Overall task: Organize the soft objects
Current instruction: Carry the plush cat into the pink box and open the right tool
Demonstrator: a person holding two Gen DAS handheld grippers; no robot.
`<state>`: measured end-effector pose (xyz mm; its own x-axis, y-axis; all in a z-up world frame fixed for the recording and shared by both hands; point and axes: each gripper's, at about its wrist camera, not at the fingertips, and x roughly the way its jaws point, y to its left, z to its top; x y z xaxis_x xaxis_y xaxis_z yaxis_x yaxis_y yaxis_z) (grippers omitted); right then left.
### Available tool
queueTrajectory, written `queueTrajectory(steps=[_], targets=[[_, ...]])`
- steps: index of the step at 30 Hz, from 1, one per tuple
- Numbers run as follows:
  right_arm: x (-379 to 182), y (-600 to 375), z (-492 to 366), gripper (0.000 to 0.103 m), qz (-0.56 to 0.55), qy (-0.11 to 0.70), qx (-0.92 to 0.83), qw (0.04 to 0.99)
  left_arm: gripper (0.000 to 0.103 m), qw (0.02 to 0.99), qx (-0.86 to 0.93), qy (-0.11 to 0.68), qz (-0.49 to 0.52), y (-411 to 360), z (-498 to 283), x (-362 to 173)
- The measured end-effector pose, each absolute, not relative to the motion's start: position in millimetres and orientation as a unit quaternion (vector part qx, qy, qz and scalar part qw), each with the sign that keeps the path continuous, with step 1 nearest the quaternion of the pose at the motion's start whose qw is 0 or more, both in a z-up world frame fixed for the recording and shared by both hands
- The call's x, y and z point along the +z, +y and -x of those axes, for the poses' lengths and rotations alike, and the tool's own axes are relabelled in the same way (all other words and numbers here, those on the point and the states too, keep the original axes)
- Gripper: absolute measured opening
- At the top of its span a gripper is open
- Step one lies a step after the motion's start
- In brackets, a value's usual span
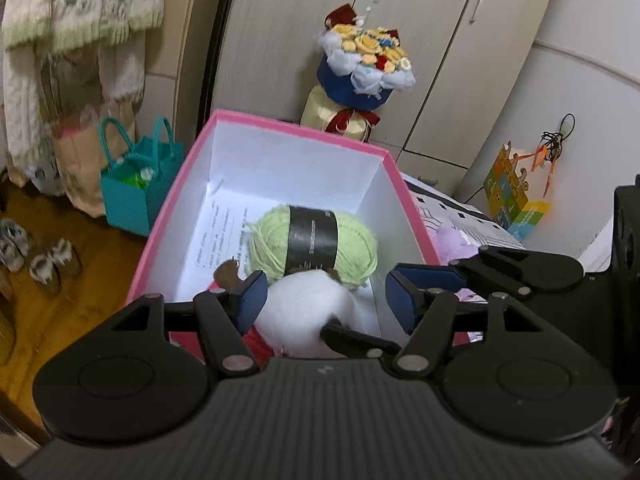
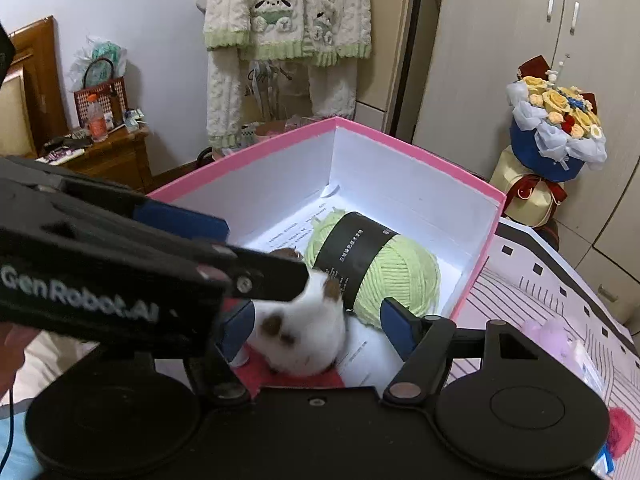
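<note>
A pink box with white inner walls holds a green yarn skein with a black label. A white plush toy with brown patches lies at the box's near end, over a red part. My left gripper is open, its blue pads on either side of the plush. My right gripper is open too, just above the plush. The left gripper's body crosses the right wrist view. A purple plush lies right of the box.
The box stands on a striped bedcover. A flower bouquet stands behind it by the wardrobe. A teal bag and slippers are on the wooden floor at left. A red pompom lies near right.
</note>
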<state>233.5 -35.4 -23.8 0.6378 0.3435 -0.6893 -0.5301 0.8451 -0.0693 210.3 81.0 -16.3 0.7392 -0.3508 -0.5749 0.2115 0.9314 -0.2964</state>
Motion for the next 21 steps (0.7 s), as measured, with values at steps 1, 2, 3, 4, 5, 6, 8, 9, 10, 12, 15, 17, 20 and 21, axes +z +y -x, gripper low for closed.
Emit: queueTrajectory(steps=[1, 2, 3, 4, 5, 6, 8, 9, 10, 12, 15, 17, 20, 21], targets=[[-21, -37, -229, 0.075, 0.134, 0.347, 0.242, 0.896, 0.065, 0.929, -0.15, 0.324, 0.1, 81, -207, -13], [-19, -38, -225, 0.075, 0.133, 0.345, 0.241, 0.897, 0.065, 0.931, -0.149, 0.321, 0.093, 81, -203, -9], [-17, -39, -222, 0.075, 0.133, 0.344, 0.24, 0.898, 0.065, 0.933, -0.148, 0.317, 0.085, 81, -197, -5], [-14, -42, -218, 0.075, 0.131, 0.342, 0.24, 0.899, 0.065, 0.934, -0.149, 0.314, 0.079, 82, -193, -2], [-12, -44, -213, 0.075, 0.128, 0.339, 0.239, 0.901, 0.065, 0.936, -0.151, 0.311, 0.071, 82, -188, 1], [-10, -45, -208, 0.075, 0.126, 0.336, 0.238, 0.902, 0.065, 0.937, -0.153, 0.308, 0.062, 81, -183, 4], [-5, -48, -200, 0.075, 0.122, 0.332, 0.234, 0.905, 0.065, 0.939, -0.155, 0.303, 0.049, 79, -173, 10], [-3, -49, -197, 0.075, 0.122, 0.331, 0.233, 0.906, 0.065, 0.94, -0.157, 0.299, 0.042, 78, -167, 13], [0, -51, -192, 0.075, 0.122, 0.327, 0.233, 0.908, 0.066, 0.941, -0.158, 0.296, 0.036, 77, -163, 16], [5, -52, -182, 0.075, 0.124, 0.321, 0.232, 0.91, 0.069, 0.944, -0.161, 0.286, 0.024, 75, -151, 23], [14, -57, -168, 0.075, 0.124, 0.312, 0.235, 0.912, 0.072, 0.948, -0.166, 0.272, 0.013, 74, -136, 33], [20, -59, -160, 0.075, 0.125, 0.306, 0.236, 0.914, 0.072, 0.949, -0.169, 0.265, 0.006, 72, -127, 39], [29, -64, -146, 0.075, 0.127, 0.297, 0.241, 0.915, 0.073, 0.949, -0.178, 0.259, -0.001, 69, -114, 48], [33, -66, -141, 0.075, 0.127, 0.293, 0.243, 0.916, 0.073, 0.949, -0.182, 0.257, -0.003, 67, -110, 50]])
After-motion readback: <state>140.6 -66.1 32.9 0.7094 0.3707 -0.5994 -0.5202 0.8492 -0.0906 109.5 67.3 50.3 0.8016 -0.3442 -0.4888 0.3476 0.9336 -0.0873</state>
